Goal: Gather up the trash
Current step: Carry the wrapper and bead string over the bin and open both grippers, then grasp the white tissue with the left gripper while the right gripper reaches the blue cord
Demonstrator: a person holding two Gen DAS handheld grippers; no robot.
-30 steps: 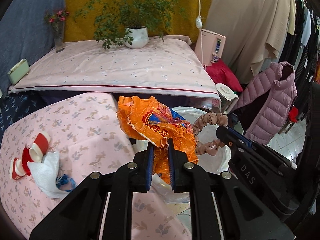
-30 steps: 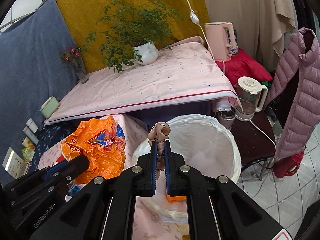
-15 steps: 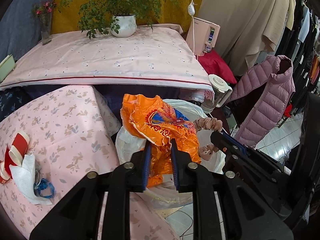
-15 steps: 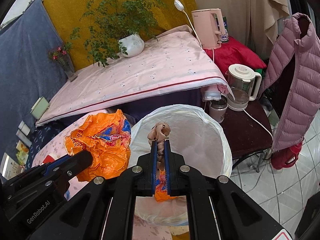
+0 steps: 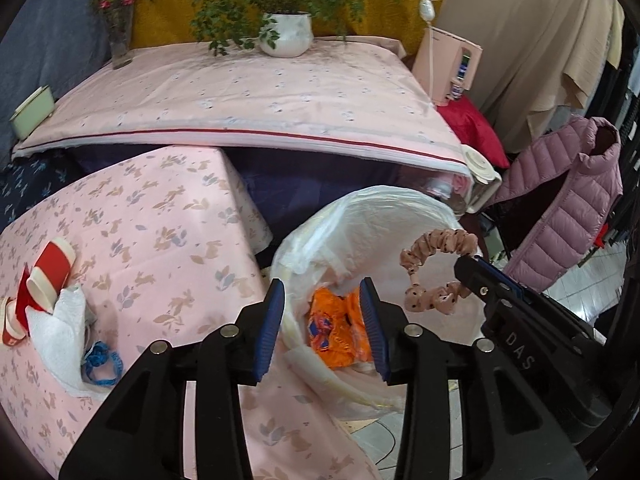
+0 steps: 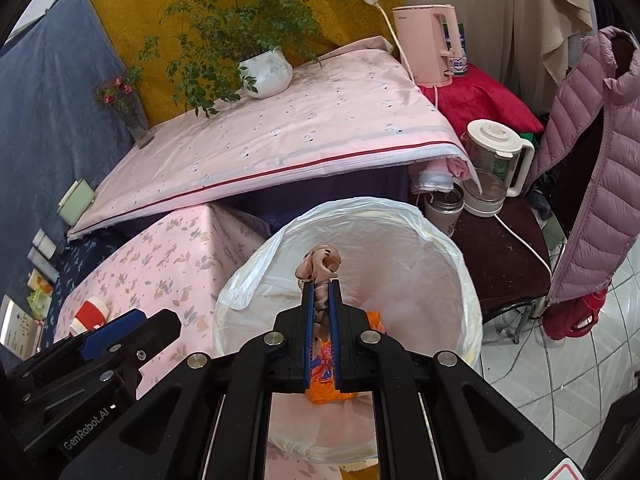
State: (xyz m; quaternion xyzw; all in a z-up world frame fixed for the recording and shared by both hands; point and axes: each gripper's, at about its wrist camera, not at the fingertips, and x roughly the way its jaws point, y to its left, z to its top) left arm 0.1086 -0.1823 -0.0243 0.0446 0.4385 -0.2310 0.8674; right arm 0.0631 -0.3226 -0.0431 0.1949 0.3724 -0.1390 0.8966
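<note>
My left gripper [image 5: 322,284] hangs over the white-lined trash bin [image 5: 360,216], its jaws opening and its pads touching nothing. Below them the crumpled orange plastic bag [image 5: 336,328] lies loose inside the bin; it also shows behind my right fingers as the orange bag [image 6: 328,376]. My right gripper [image 6: 321,285] is shut on a pink spotted scrunchie [image 6: 320,266] above the bin's liner rim [image 6: 440,240]. Beside my left gripper the scrunchie [image 5: 436,268] curls out from the right fingertips. On the pink floral table [image 5: 160,240] lie red-and-white paper cups [image 5: 48,268], a white tissue [image 5: 56,332] and a blue string [image 5: 100,360].
Behind stands a higher pink-covered table [image 5: 260,96] with a potted plant [image 5: 286,36] and a flower vase [image 5: 120,40]. Right of the bin are a glass jug [image 6: 496,156] on a dark stool [image 6: 504,248], a pink kettle [image 6: 428,44] and a hanging mauve padded jacket [image 6: 592,184].
The left jaws have spread and let go of the orange bag, which dropped into the bin. Both grippers have sunk toward the bin; the right stays shut on the scrunchie.
</note>
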